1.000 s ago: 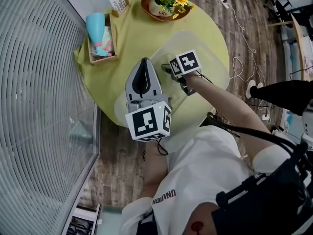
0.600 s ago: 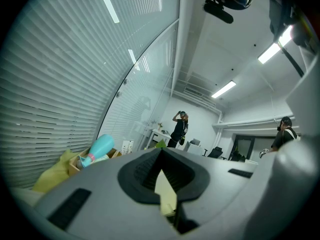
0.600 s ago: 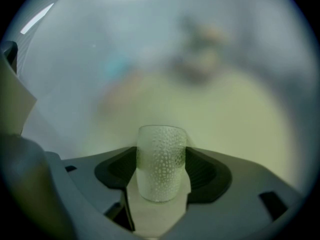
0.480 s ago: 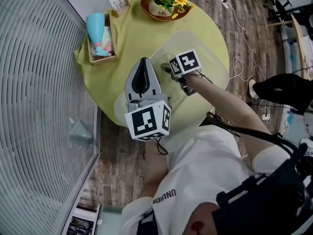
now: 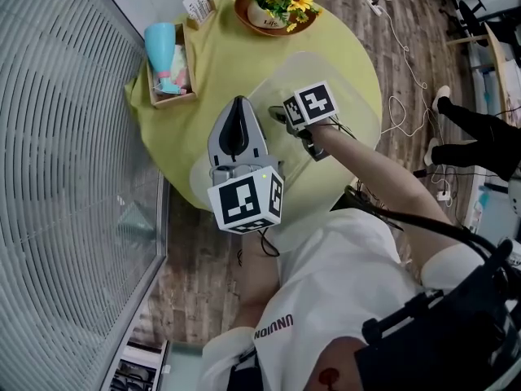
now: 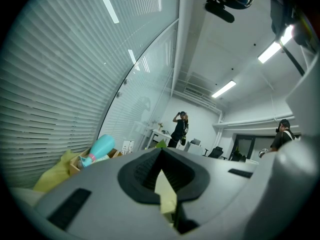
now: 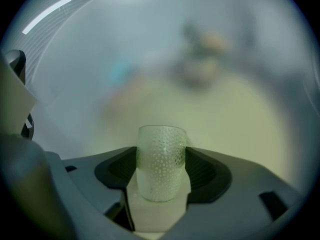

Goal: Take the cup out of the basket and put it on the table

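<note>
A person in a white shirt leans over a round table (image 5: 244, 59) draped in yellow-green cloth, a two-jaw gripper in each hand. The right gripper (image 5: 278, 114) pinches a clear, dimpled glass cup (image 7: 161, 156) upright between its dark pads, over the near right part of the cloth. Whether the cup touches the table cannot be told.

Only the right gripper view shows the cup. In the head view the gripper's marker cube (image 5: 311, 103) covers it. Beyond the glass, that gripper view is a blur of pale green and grey.

The left gripper (image 5: 238, 108) hangs just beside it, its jaws pressed together on nothing.

At the table's far left edge sits an open wooden basket (image 5: 171, 98), well apart from both grippers. A light-blue, pin-shaped bottle (image 5: 160, 46) with a pink band lies in it. Farther along the rim are a small holder of printed cards (image 5: 198, 5) and a brown bowl (image 5: 285, 28) of yellow flowers in a white pot. The cards and the pot's label are too small to read, and the dark lettering on the shirt is upside down and unclear.

White blinds (image 5: 65, 153) fill the left side. Cables (image 5: 399, 104) trail across the wood floor, where a dark-trousered leg (image 5: 480, 137) reaches in. The left gripper view alone shows ceiling strip lights (image 6: 223, 89) and a figure in black (image 6: 179, 129) across the room.
</note>
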### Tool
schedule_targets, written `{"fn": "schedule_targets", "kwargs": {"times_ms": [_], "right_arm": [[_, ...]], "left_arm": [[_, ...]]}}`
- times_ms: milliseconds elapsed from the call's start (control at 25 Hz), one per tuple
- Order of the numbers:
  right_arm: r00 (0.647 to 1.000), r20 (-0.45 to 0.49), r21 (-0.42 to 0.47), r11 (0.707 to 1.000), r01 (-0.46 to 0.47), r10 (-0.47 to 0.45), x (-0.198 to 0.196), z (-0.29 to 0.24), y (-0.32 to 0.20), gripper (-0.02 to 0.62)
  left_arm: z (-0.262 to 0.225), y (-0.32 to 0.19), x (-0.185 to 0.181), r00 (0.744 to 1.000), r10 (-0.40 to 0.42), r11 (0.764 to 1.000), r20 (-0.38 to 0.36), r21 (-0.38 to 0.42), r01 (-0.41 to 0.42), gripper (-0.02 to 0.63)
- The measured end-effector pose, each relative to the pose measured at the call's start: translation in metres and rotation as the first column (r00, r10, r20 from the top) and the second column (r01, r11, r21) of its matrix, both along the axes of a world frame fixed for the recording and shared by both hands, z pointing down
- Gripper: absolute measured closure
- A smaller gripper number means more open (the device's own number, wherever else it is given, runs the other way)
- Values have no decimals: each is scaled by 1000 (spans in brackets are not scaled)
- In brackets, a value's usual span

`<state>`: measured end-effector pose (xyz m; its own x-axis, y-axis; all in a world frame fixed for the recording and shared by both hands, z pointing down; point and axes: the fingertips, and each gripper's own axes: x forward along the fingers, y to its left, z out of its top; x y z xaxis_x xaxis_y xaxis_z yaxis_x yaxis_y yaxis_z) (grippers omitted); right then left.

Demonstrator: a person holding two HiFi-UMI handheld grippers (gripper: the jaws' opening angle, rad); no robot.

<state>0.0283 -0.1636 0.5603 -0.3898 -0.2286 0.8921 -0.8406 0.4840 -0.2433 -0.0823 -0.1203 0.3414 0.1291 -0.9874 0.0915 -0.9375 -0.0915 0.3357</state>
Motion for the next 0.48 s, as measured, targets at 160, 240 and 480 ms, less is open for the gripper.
{"fn": "schedule_targets", "kwargs": {"times_ms": [160,240,480], "right_arm": [[1000,19,-4,1000,-22,22,1,-4,1,279],[1000,17,-1,1000,-17,17,0,-6,2,279],[999,32,-2,1000,-13,13,3,-11,6,279]], "left_arm": [[0,0,-1,1000,-3,1000,1,8,3,592],[0,1,-1,1000,-4,1000,3,9,4,592],[1,0,-1,1000,-2,1000,-5,7,2,592]]}}
